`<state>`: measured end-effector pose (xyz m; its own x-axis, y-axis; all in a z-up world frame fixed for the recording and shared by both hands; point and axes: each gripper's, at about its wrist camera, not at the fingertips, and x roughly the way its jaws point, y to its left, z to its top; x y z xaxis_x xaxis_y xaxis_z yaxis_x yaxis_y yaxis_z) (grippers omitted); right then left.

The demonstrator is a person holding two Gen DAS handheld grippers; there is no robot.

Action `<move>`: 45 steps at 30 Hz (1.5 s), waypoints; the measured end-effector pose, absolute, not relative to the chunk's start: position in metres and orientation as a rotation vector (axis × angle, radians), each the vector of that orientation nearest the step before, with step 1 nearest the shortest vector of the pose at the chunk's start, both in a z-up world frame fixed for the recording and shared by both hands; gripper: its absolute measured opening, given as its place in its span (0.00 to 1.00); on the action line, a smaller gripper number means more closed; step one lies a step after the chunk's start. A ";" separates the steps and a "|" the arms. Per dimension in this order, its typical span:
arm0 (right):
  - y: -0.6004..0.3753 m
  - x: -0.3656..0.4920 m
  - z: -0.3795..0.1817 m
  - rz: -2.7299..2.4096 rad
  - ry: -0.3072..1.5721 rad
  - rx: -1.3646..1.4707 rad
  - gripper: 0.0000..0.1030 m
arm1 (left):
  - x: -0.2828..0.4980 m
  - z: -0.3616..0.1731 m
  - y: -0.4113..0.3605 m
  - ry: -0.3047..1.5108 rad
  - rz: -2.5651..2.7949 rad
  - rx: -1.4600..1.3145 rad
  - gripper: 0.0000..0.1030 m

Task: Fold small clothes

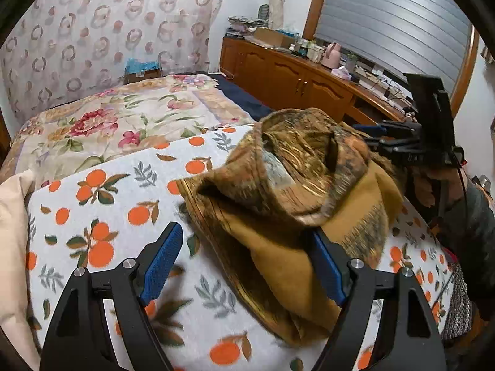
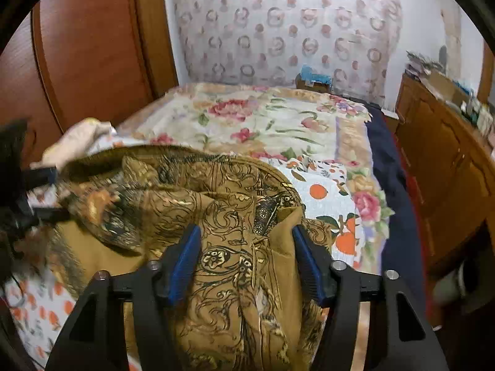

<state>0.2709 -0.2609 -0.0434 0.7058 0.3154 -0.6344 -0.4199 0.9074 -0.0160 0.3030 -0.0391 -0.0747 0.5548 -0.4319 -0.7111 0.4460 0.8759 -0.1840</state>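
Observation:
A brown garment with a gold scroll pattern (image 1: 278,191) lies bunched on an orange-print sheet (image 1: 117,216) on the bed. My left gripper (image 1: 247,241) is open, its blue pads apart, with the garment's near edge between and over its right finger. In the right wrist view the same garment (image 2: 235,216) fills the foreground, and my right gripper (image 2: 247,241) is open with the cloth lying between its blue pads. The right gripper also shows in the left wrist view (image 1: 371,137), at the garment's far right side.
A floral quilt (image 1: 123,120) covers the far part of the bed. A wooden cabinet (image 1: 294,77) with clutter on top runs along the right. A cream cloth (image 1: 12,216) lies at the left. A patterned curtain (image 2: 278,24) hangs behind the bed.

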 end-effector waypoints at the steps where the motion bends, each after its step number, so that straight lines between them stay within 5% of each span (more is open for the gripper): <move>1: -0.259 0.273 -0.045 0.406 0.686 -0.181 0.22 | 0.307 -0.075 -0.039 0.834 -0.504 0.025 0.79; 2: -0.258 0.275 -0.044 0.400 0.688 -0.192 0.08 | 0.312 -0.074 -0.039 0.829 -0.485 0.030 0.79; 3: -0.260 0.275 -0.042 0.395 0.677 -0.189 0.04 | 0.316 -0.073 -0.039 0.822 -0.468 0.033 0.79; 8: -0.285 0.278 -0.015 0.205 0.549 -0.069 0.03 | 0.333 -0.058 -0.018 0.709 -0.226 0.030 0.79; 15: -0.274 0.284 -0.025 0.156 0.628 -0.077 0.03 | 0.328 -0.059 -0.010 0.750 -0.289 -0.005 0.79; 17: -0.273 0.287 -0.019 0.174 0.630 -0.054 0.16 | 0.326 -0.065 -0.015 0.783 -0.329 -0.010 0.79; 19: -0.275 0.289 -0.019 0.192 0.643 -0.049 0.51 | 0.328 -0.071 -0.023 0.819 -0.357 -0.007 0.79; 23: -0.284 0.282 -0.020 0.207 0.670 -0.064 0.59 | 0.337 -0.088 -0.032 0.887 -0.408 -0.023 0.78; 29: -0.292 0.281 -0.023 0.219 0.702 -0.043 0.60 | 0.340 -0.095 -0.037 0.923 -0.488 -0.085 0.58; 31: -0.294 0.282 -0.026 0.230 0.713 -0.030 0.62 | 0.343 -0.095 -0.038 0.933 -0.538 -0.104 0.35; 34: -0.295 0.283 -0.029 0.256 0.736 -0.005 0.64 | 0.344 -0.094 -0.039 0.956 -0.582 -0.134 0.16; 42: -0.299 0.285 -0.029 0.293 0.757 0.042 0.64 | 0.337 -0.088 -0.044 0.921 -0.560 -0.092 0.14; 44: -0.297 0.284 -0.028 0.309 0.754 0.031 0.49 | 0.336 -0.086 -0.042 0.912 -0.566 -0.105 0.12; 45: -0.293 0.283 -0.029 0.344 0.762 0.035 0.33 | 0.334 -0.084 -0.042 0.906 -0.567 -0.107 0.10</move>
<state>0.2830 -0.2931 -0.0294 0.6701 0.3182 -0.6706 -0.2929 0.9435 0.1550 0.3336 -0.0418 -0.0837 0.4817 -0.5079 -0.7142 0.4198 0.8491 -0.3207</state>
